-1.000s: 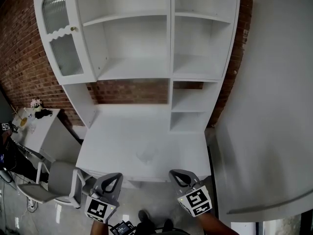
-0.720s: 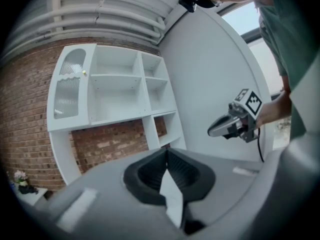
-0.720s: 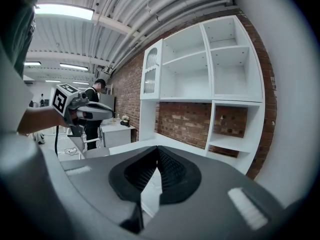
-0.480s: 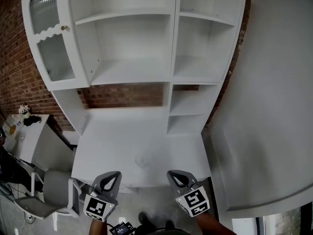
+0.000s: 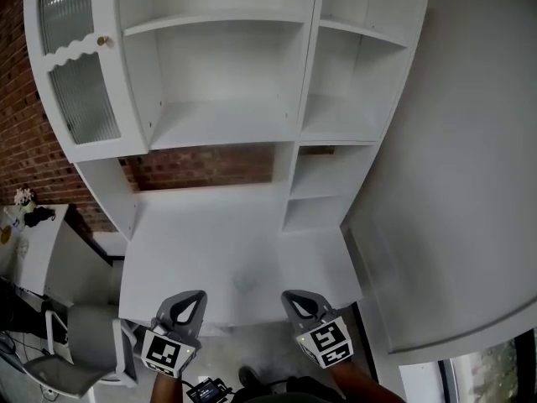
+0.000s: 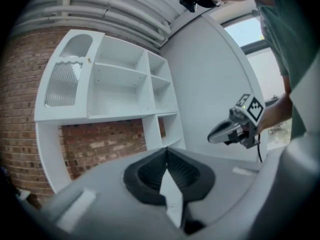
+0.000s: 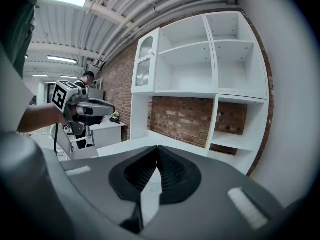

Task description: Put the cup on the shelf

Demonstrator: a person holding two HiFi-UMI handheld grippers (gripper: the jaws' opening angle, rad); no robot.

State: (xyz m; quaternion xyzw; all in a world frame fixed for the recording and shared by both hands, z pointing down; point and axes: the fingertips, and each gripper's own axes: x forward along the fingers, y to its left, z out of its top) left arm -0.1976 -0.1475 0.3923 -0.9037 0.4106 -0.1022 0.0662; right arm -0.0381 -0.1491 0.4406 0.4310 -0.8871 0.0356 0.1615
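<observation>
The left gripper (image 5: pixel 190 302) has its jaws pressed together with nothing between them. The left gripper view shows the ribbed pads meeting at the tips. The right gripper (image 5: pixel 299 300) is clenched and empty in the same way. Both are in front of the white shelf unit (image 5: pixel 295 141), just off the front edge of its desk top (image 5: pixel 193 233), and they point toward it side by side.

The cup (image 5: pixel 244 281) stands on the desk top of the shelf unit, near the front edge and between the lines of the two grippers. It shows only as a faint, see-through outline on the white surface, so I cannot tell its exact shape. No gripper touches it.

Above the desk top, the shelf unit has open, empty compartments and, on its left side, a door with ribbed glass (image 5: pixel 75 99). A brick wall (image 5: pixel 201 166) is visible through the open back of the unit.

I judge that the cup is made of clear plastic or glass. It should therefore be light and stiff, with a smooth wall that can slip between the pads, and it may break if it is glass. A good hold is probably across the middle of the wall, or on the rim with one jaw inside, with only gentle pressure. The jaws must open first.
</observation>
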